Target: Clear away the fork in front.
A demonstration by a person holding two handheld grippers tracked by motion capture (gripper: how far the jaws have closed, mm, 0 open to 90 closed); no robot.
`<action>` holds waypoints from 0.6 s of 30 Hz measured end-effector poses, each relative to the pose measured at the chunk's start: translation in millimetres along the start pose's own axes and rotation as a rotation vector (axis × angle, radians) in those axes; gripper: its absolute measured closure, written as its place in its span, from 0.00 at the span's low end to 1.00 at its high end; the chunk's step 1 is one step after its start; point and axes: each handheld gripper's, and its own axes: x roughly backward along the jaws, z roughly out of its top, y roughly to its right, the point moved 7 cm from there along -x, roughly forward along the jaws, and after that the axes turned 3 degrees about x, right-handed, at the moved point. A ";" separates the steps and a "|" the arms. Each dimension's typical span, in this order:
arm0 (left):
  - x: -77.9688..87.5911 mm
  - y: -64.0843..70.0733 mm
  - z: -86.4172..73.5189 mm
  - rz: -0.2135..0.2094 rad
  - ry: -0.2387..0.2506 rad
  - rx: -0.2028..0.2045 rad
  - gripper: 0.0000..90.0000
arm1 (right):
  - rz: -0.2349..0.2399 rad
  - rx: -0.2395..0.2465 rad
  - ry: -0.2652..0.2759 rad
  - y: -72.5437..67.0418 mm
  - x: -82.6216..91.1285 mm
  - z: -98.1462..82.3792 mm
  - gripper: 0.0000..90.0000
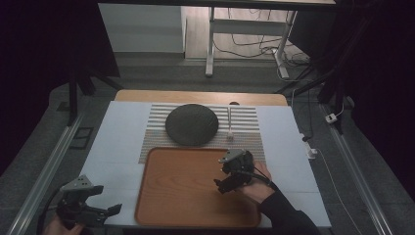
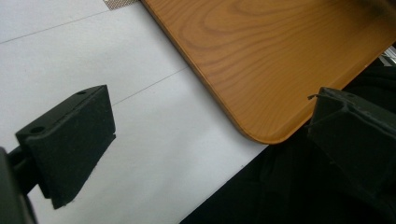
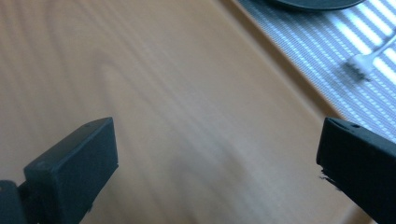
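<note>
I am hovering the right claw wide open over the empty wooden tray, nothing held, likely between pick-ups.

The left claw is also gaping empty, idling off the tray's corner at 8 o'clock. Next I judge I am reaching toward 12 o'clock for the white fork, lying on the striped placemat just beside the dark round plate; that calls for a low, square approach on its thin handle. The white worktop is sitting in a dim room, with a desk frame and cables behind.
</note>
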 end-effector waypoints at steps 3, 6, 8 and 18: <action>-0.3 -0.1 0.0 0.002 0.000 0.001 0.00 | -0.025 -0.004 -0.001 9.4 -3.0 3.8 0.00; -0.4 -0.2 0.0 0.001 -0.002 0.001 0.00 | -0.046 -0.007 -0.003 17.5 -5.7 6.5 0.00; -0.5 -0.2 0.0 0.001 -0.002 0.001 0.00 | -0.059 -0.008 -0.007 23.3 -7.9 8.3 0.00; -0.5 -0.2 0.0 0.000 -0.003 0.001 0.00 | -0.155 -0.004 -0.040 56.3 -20.5 16.7 0.00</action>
